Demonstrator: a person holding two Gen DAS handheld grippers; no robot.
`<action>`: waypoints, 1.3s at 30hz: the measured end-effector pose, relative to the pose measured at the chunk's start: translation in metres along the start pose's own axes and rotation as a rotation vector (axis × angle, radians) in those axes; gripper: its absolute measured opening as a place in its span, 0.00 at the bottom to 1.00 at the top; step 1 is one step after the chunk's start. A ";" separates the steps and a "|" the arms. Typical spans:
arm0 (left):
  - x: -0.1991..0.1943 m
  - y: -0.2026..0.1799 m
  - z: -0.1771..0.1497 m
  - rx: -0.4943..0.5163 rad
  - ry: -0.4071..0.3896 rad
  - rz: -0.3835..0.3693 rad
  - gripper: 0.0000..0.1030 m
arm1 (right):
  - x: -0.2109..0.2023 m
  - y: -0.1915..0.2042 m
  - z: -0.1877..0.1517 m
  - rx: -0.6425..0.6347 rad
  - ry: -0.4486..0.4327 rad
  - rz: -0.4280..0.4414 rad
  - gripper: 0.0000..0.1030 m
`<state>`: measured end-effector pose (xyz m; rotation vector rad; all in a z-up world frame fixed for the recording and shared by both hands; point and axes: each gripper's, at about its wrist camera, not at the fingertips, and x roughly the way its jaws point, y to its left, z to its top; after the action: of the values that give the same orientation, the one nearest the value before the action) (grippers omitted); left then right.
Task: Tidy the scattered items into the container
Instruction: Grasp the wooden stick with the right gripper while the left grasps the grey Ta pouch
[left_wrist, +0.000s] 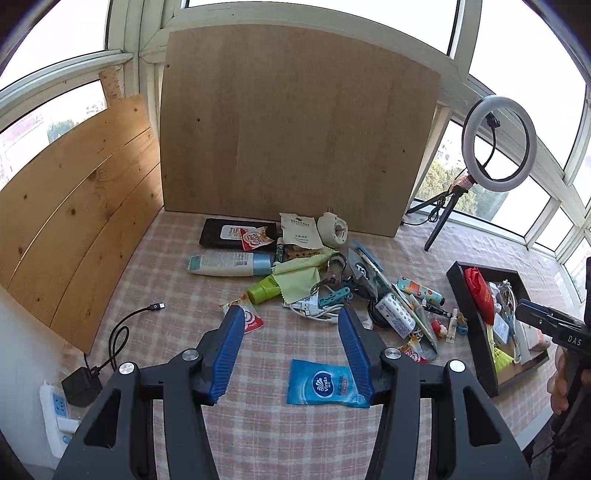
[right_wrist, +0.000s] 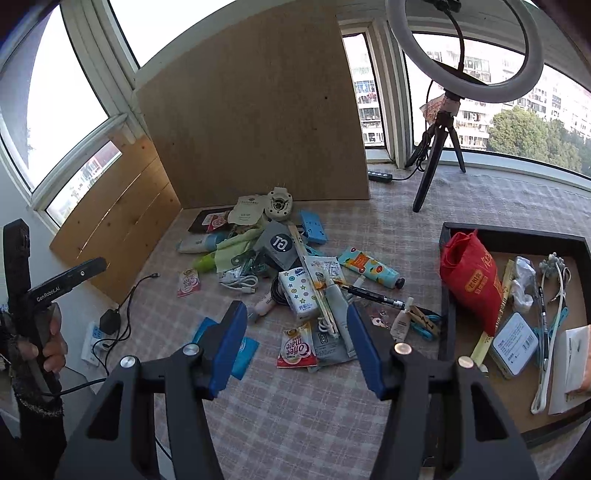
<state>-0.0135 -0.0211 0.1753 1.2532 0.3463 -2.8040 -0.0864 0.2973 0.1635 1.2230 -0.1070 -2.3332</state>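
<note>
1. The left gripper (left_wrist: 291, 325) is held with its jaws spread and empty, low over the checked cloth (left_wrist: 258, 435). The blue tissue pack (left_wrist: 325, 384) lies flat just inside its right finger, so the wide gap seems meant to straddle that pack.
2. The right gripper (right_wrist: 297, 321) is likewise spread and holds nothing. It is aimed at the near edge of the pile, where a Coffee-mate sachet (right_wrist: 297, 349) and a grey pouch (right_wrist: 328, 343) lie between its fingers, probably as the next pick.
3. The tray (right_wrist: 448, 332), the task's container, sits to the right of the pile, beside the right gripper. It is already part filled: a red bag (right_wrist: 467, 280), a small tin (right_wrist: 515, 341) and a white cord (right_wrist: 550, 354) lie inside.
4. Most items are left heaped mid-table before the board (left_wrist: 295, 129): a lotion bottle (left_wrist: 229, 263), a green cloth (left_wrist: 299, 271), a hand-cream tube (right_wrist: 369, 267).
5. The loose outliers are judged the easiest picks, since nothing overlaps them.
</note>
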 end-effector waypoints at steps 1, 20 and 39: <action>0.008 0.002 0.003 0.001 0.018 -0.019 0.47 | 0.008 0.002 0.002 -0.010 0.014 -0.002 0.47; 0.225 -0.056 0.050 0.069 0.359 -0.208 0.47 | 0.228 0.008 0.074 -0.209 0.400 0.012 0.32; 0.190 -0.070 0.061 -0.003 0.288 -0.267 0.11 | 0.178 -0.024 0.070 0.027 0.245 0.166 0.05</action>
<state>-0.1949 0.0421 0.0861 1.7349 0.5699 -2.8250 -0.2345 0.2250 0.0647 1.4445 -0.1501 -2.0306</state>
